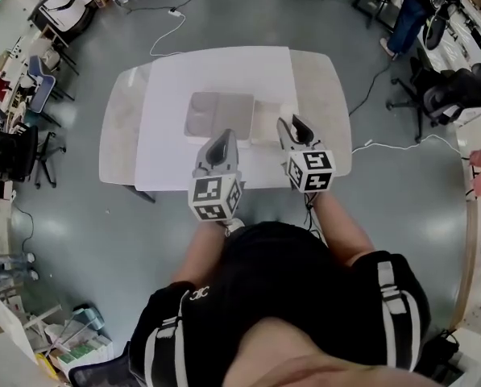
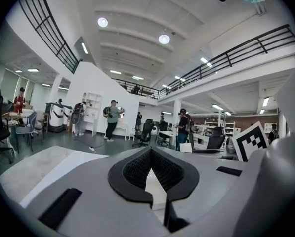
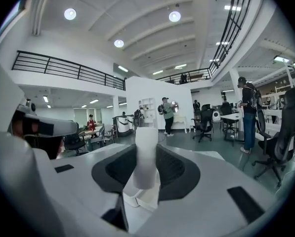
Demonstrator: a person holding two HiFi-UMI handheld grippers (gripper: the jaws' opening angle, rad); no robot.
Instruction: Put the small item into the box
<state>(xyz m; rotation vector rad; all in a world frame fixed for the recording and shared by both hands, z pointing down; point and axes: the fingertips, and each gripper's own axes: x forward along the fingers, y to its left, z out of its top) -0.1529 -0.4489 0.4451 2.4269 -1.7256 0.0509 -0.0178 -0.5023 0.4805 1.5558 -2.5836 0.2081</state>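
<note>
My right gripper (image 1: 294, 124) (image 3: 147, 149) is shut on a small white cylinder (image 3: 146, 162) that stands upright between its dark pads. It hovers over the right part of the table, just right of a low white box (image 1: 267, 124) whose corner shows below the jaws (image 3: 135, 200). A flat grey open box (image 1: 220, 111) lies left of the white one. My left gripper (image 1: 224, 139) (image 2: 150, 154) is at the grey box's near edge, its fingertips together and nothing between them. The cylinder is hidden in the head view.
The boxes lie on a white sheet (image 1: 172, 127) covering a rounded pale table (image 1: 123, 127). Office chairs (image 1: 454, 95) and cables (image 1: 172, 22) are on the floor around it. People stand far off in the hall (image 2: 111, 118).
</note>
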